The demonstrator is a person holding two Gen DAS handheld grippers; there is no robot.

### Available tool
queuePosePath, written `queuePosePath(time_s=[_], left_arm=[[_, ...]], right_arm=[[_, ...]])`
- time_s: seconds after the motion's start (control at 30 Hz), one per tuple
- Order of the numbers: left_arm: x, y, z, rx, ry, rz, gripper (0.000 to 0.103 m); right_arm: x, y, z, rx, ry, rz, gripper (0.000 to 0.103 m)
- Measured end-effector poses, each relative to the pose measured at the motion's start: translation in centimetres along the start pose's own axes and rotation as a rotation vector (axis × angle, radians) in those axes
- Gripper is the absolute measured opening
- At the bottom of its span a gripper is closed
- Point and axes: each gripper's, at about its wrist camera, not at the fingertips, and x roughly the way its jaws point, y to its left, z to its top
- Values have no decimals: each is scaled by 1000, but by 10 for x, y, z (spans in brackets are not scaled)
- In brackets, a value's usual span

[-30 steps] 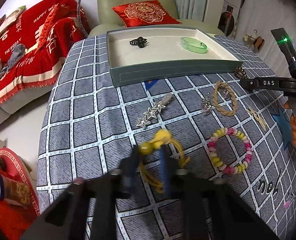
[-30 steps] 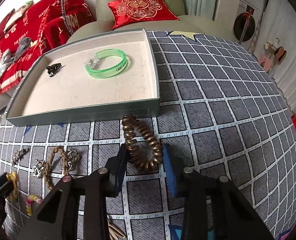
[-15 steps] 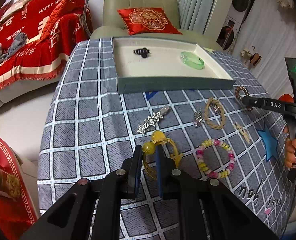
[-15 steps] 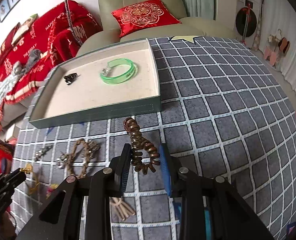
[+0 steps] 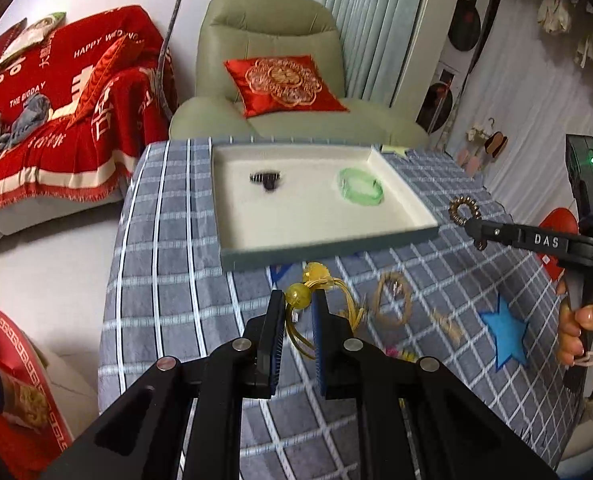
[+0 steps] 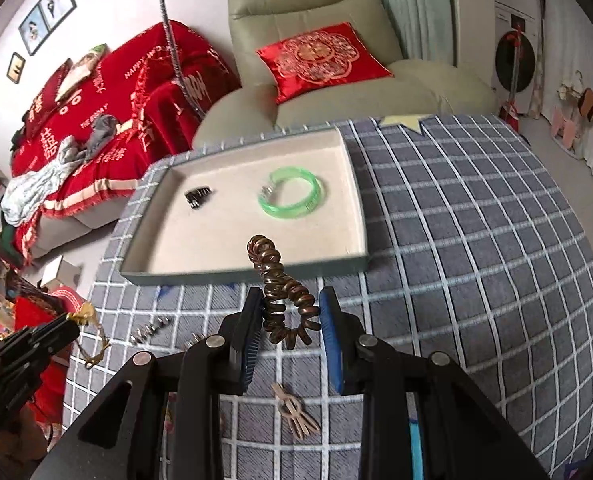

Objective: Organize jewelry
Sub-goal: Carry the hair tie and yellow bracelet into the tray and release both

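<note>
2 tools (image 5: 298, 309) (image 6: 290, 310), jewelry (image 5: 296, 295) (image 6: 286, 300) between pads

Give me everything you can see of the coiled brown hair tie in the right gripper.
The coiled hair tie is a bronze-brown spiral cord, glossy like plastic, closed into a loop. The right gripper is shut on its lower part, one pad against each side, so the loop is squeezed narrow. Its free end rises past the fingertips and leans left, in front of the tray's near wall. It hangs clear of the checked tablecloth; nothing but the gripper touches it.
</note>
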Motion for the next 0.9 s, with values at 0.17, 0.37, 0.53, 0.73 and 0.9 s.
queuePosePath(time_s=[0.17,0.37,0.53,0.73,0.9], left_arm=[[9,-5,35,12,-36,-6,29],[42,-5,68,14,-25,13,29],[75,-1,86,-4,-5,24,29],[124,2,95,16,46,78,29],[153,6,92,4,96,102,29]], right_arm=[[9,12,21,-36,7,13,32],[40,20,46,-56,51,34,32],[77,20,55,-30,120,52,32],[120,22,54,-50,194,30,32],[143,13,54,-34,211,-3,32]])
